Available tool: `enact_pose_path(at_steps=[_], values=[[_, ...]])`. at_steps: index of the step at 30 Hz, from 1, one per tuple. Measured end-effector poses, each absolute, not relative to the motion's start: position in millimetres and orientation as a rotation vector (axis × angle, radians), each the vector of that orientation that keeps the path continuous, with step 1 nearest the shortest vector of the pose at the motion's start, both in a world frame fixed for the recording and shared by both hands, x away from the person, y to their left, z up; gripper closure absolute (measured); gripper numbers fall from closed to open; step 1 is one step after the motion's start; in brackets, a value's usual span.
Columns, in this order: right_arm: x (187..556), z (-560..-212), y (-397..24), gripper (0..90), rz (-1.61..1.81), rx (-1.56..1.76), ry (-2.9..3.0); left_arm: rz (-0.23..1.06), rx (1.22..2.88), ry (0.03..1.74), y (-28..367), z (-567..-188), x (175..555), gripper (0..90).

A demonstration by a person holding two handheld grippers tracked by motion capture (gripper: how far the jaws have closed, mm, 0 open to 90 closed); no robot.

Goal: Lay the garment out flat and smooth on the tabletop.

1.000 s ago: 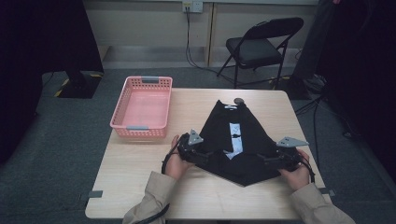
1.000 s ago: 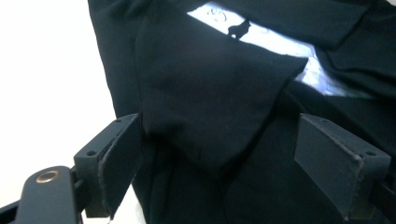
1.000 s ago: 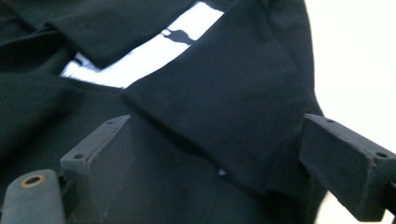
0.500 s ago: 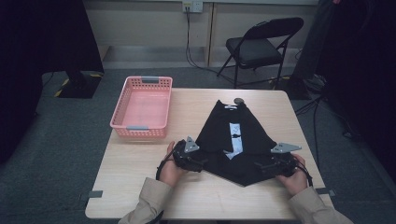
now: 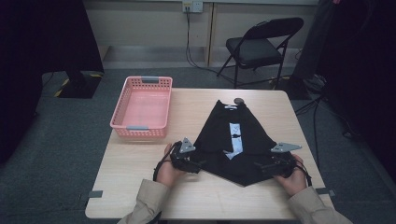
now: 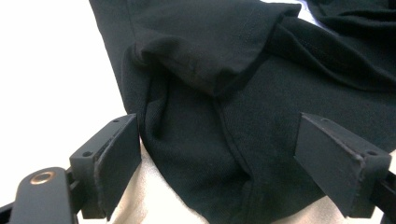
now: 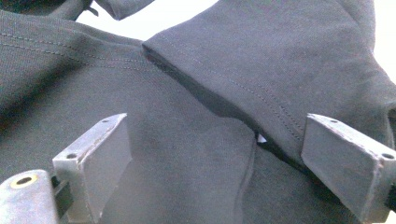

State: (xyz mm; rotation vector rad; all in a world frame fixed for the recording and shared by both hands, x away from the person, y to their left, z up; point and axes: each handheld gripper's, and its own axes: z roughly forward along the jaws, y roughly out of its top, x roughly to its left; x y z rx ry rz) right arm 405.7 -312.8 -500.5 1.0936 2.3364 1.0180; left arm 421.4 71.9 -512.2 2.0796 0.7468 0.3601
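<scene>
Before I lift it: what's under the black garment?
The black garment lies on the wooden table; bare tabletop shows beyond its edges. The cloth hides whatever is beneath its middle. Both hand-held grippers, left and right, are open at its near corners.

We see beige long sleeves w/ our left black two-jaw gripper (image 5: pixel 198 165) at 7 o'clock, right black two-jaw gripper (image 5: pixel 258 165) at 5 o'clock; each w/ grey three-cornered plate, black cable, square pads, brass-ringed screw.
</scene>
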Motion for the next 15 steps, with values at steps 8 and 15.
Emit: enact_pose_path(at_steps=[8, 15], values=[[405.6, -500.5, -312.5, 8.1, 1.017, 1.097, 2.334, 0.363, 2.077, 0.760, 71.0, -512.5, 421.8, 11.8], [405.2, -500.3, -311.7, 8.0, 1.017, 1.102, 2.327, 0.371, 2.078, 0.764, 70.4, -512.5, 422.0, 10.8]])
